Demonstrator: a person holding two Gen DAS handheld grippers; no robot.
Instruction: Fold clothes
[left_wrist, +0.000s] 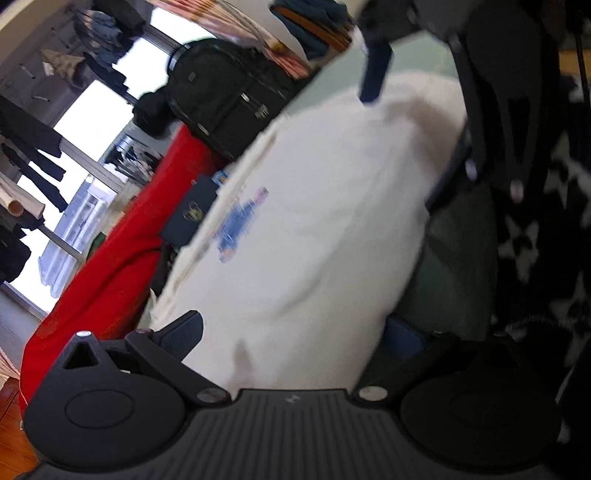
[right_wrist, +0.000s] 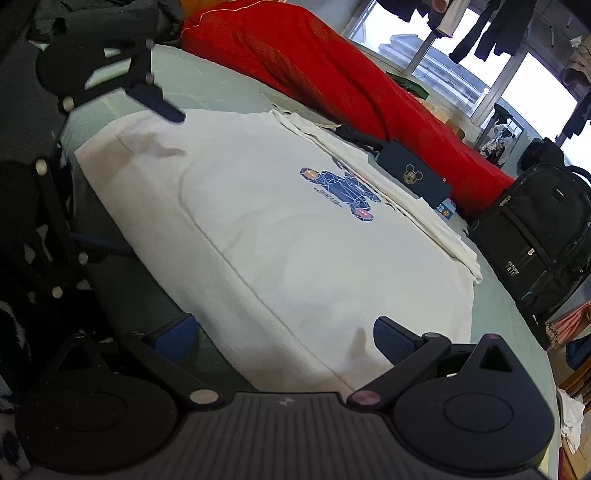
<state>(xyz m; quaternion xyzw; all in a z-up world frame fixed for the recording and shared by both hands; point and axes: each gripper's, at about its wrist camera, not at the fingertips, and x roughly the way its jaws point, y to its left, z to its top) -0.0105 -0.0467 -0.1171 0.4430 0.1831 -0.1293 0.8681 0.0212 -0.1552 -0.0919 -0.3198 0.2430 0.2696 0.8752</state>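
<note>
A white T-shirt (right_wrist: 280, 229) with a blue bear print lies flat on a pale green bed sheet (right_wrist: 221, 88); its far side is folded in over itself. My right gripper (right_wrist: 284, 338) is open, and its blue pads straddle the shirt's near edge without pinching it. In the left wrist view the T-shirt (left_wrist: 325, 221) is blurred. My left gripper (left_wrist: 293, 334) is open too, with the cloth's edge between its wide-apart fingers. Each gripper shows in the other's view: the left gripper (right_wrist: 129, 175) at the shirt's left end and the right gripper (left_wrist: 410, 127) at the top right.
A red blanket (right_wrist: 332, 74) runs along the far side of the bed. A dark blue box (right_wrist: 413, 177) with a mouse logo lies beside the shirt. A black backpack (right_wrist: 535, 229) stands at the right. Something dark green (right_wrist: 140, 295) lies under the shirt's near edge. Clothes hang by the window (right_wrist: 461, 74).
</note>
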